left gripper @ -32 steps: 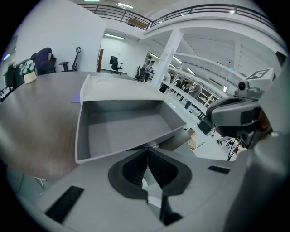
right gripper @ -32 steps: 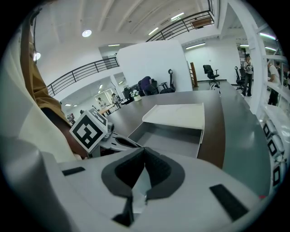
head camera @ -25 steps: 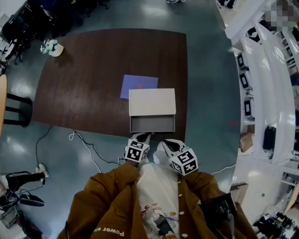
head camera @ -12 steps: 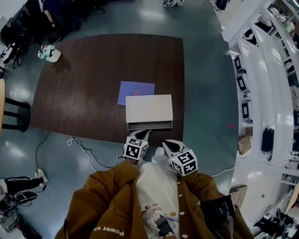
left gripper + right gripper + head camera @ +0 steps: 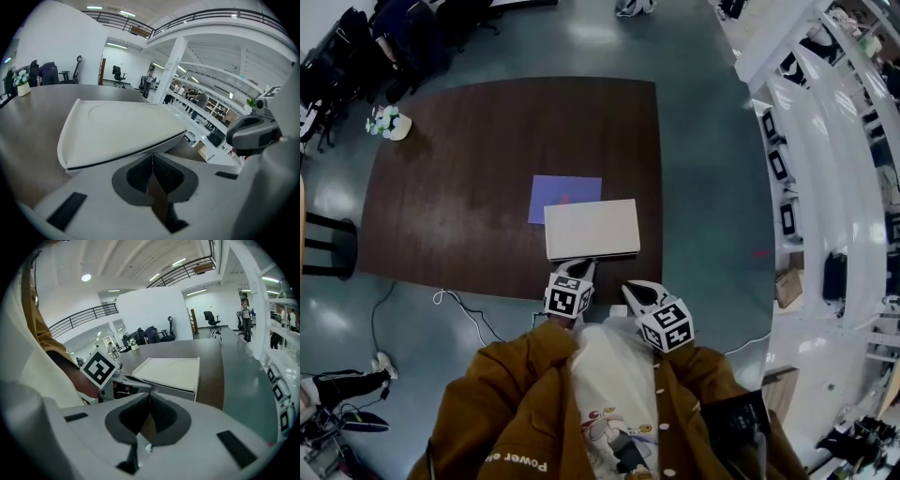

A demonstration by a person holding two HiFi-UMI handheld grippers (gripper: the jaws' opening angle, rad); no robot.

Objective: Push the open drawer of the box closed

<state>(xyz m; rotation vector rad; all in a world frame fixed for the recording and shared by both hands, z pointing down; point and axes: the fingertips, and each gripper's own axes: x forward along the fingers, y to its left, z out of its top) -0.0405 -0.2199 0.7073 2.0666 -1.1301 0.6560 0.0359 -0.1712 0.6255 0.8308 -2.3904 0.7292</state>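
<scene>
The white box sits near the front edge of the dark brown table. Its drawer front looks flush with the box, and only a thin dark seam shows under the lid. My left gripper is shut, with its tip against the drawer front; in the left gripper view the jaws meet right below the box edge. My right gripper is shut and empty, held back to the right of the box. Its own view also shows the left gripper at the drawer.
A purple sheet lies under the box's far side. A small flower pot stands at the table's far left corner. A cable trails on the floor by the front edge. White shelving runs along the right.
The drawer has slid from fully open into the box. My left gripper has moved forward with the drawer front. The right gripper has barely moved.
</scene>
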